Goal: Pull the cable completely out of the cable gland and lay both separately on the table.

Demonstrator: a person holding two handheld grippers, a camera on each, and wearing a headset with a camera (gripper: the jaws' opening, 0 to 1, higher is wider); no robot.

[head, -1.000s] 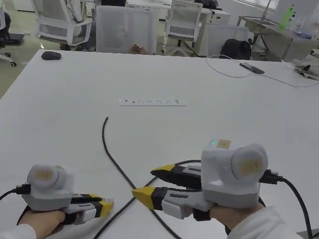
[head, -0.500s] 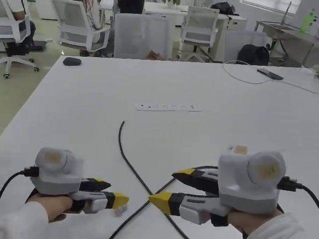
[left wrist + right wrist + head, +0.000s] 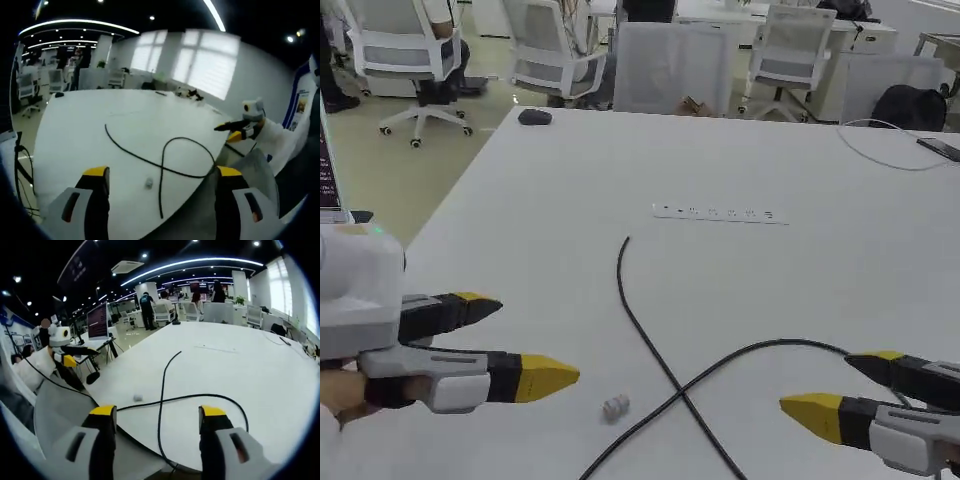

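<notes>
Left tongs (image 3: 539, 339) opened, pulled away; cable gland (image 3: 614, 406) released.

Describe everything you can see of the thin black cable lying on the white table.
The thin black cable looks smooth and rubber-sheathed. It lies slack and flat on the white table, curving into a loose loop that crosses itself once; one free end points to the far side. The small whitish cable gland lies beside the crossing, not touching. The left tongs and right tongs are open, clear of it.
</notes>
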